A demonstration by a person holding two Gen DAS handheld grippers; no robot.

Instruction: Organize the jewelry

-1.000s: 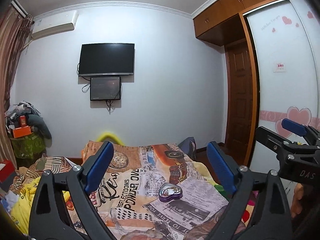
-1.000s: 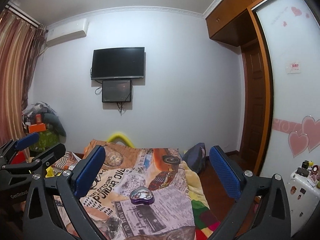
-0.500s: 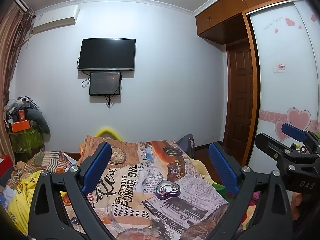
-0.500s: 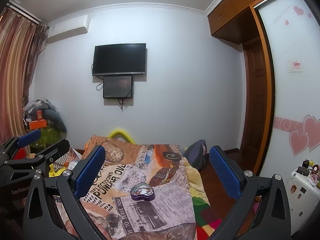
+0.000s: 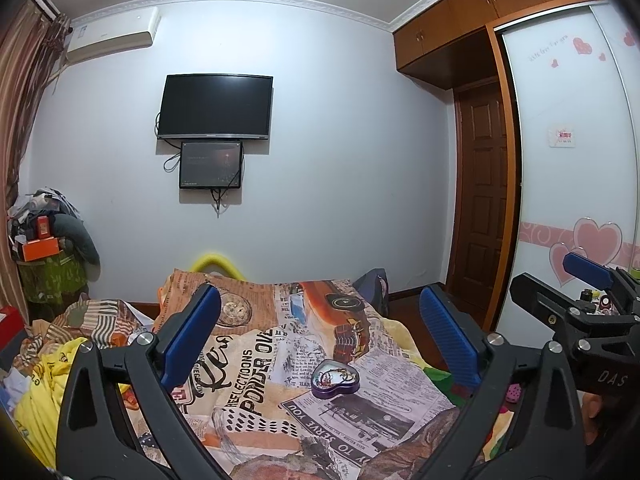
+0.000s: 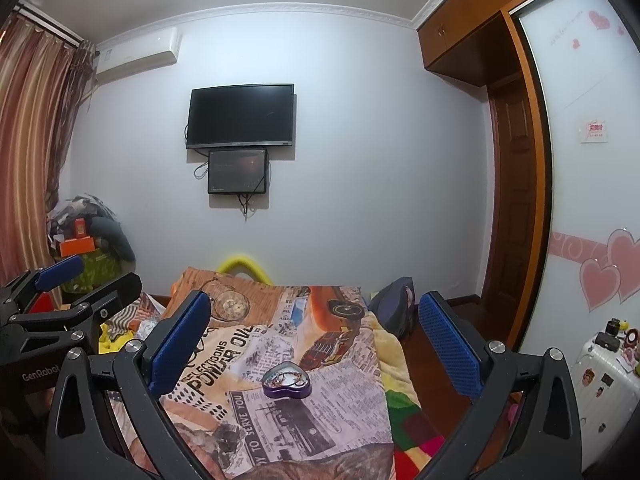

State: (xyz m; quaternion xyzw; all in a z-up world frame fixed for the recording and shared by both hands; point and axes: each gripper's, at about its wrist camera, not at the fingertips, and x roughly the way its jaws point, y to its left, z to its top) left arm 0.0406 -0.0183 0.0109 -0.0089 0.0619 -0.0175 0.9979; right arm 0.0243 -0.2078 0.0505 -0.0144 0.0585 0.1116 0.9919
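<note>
A purple heart-shaped tin [image 5: 335,379] lies open on the bed's newsprint-pattern blanket [image 5: 256,364], with a thin chain of jewelry inside it. It also shows in the right wrist view [image 6: 287,380]. My left gripper [image 5: 320,332] is open and empty, held above the bed short of the tin. My right gripper [image 6: 314,334] is open and empty too, beside the left one. Each gripper shows at the edge of the other's view: the right gripper [image 5: 592,304] and the left gripper [image 6: 60,292].
A yellow cloth [image 5: 36,392] and striped clothes lie on the bed's left side. A dark bag [image 6: 394,308] sits at the bed's far right corner. A white suitcase [image 6: 600,384] with small items stands at right. A wardrobe [image 5: 576,184] and a door [image 5: 484,200] line the right wall.
Both views have tilted down a little and drawn nearer the bed, so the tin sits closer and its inside shows. Both grippers stay open.
</note>
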